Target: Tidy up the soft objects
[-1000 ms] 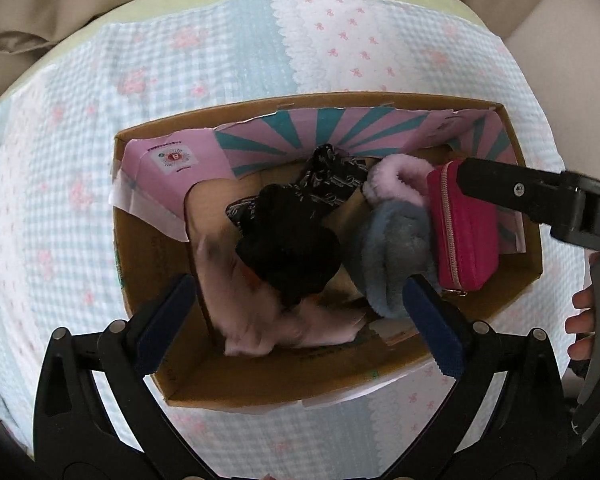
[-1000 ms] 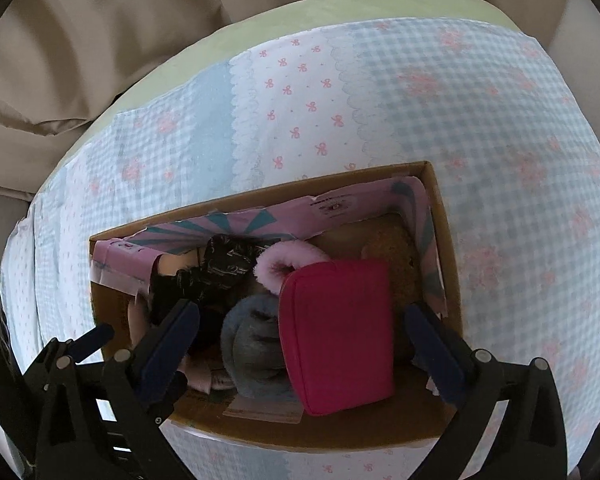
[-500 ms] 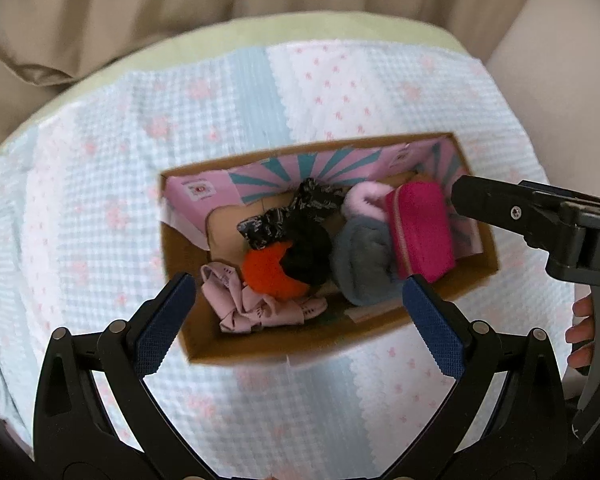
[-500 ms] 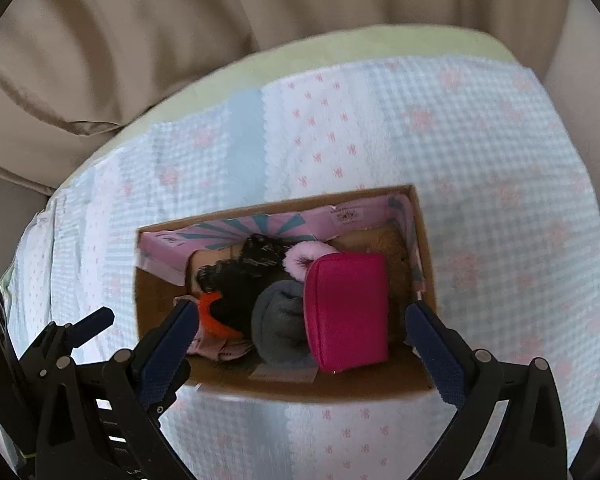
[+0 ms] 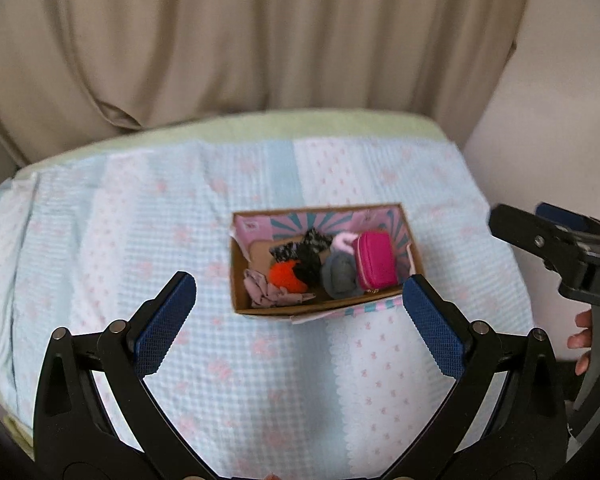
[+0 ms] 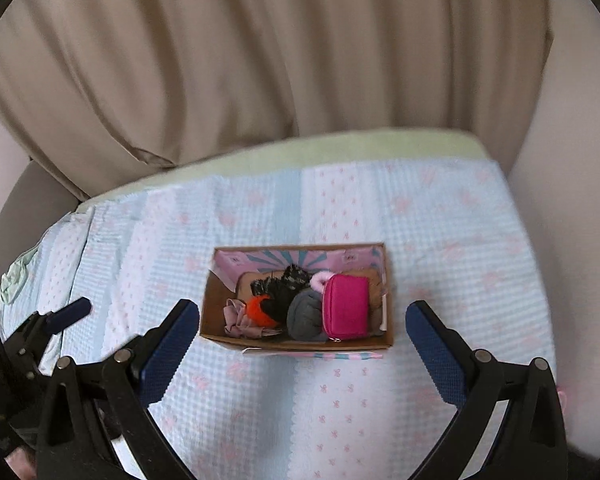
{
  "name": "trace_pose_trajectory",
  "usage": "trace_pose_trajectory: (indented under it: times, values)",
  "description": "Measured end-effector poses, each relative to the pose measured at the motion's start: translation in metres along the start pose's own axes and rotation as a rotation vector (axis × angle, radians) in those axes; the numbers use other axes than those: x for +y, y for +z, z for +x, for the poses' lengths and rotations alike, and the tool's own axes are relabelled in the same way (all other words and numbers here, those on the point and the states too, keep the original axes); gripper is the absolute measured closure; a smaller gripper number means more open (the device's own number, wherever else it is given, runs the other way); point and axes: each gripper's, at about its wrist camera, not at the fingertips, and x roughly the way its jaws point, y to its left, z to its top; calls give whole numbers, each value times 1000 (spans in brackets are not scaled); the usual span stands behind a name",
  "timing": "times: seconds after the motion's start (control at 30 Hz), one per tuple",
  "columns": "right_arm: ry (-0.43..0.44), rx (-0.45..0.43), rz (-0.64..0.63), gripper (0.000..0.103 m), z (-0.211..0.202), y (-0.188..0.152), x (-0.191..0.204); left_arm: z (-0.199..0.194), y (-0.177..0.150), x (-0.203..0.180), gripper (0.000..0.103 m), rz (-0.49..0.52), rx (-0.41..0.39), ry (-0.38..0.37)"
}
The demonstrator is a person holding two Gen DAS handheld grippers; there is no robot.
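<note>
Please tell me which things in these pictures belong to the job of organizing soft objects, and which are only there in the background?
Belong to the job:
cardboard box
pink pouch
grey soft item
orange pompom
black fabric
mauve cloth
left gripper, open
right gripper, open

Only in the background:
checked bedspread
beige curtain

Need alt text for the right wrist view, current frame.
An open cardboard box on a pastel checked bedspread holds a magenta zip pouch, grey, black, orange and pink soft items. The right claw hangs open and empty in the foreground, beige curtain behind.
</note>
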Motion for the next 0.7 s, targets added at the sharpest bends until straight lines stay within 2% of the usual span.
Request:
trace_pose_trajectory:
  times: [0.1,0.23,0.33,0.53,0.7]
  values:
    - [-27,-56,-32,0,-46,-12,11,-53,-11,3,0,-24,-77,12]
    - [-46,-119,-66,0,-97,-31,22,-99,-26,2,0,-17,-131,64]
    - [-64,-161,-88,0,-127,-45,29,-125,-36,2,0,-26,-175,58]
    - [-92,-213,-91,0,-160,-75,37,-177,-67,3,0,-38,-283,79]
    - [-112,-260,-91,0,-180,-103,41,-201,-89,-1,0,-29,-337,78]
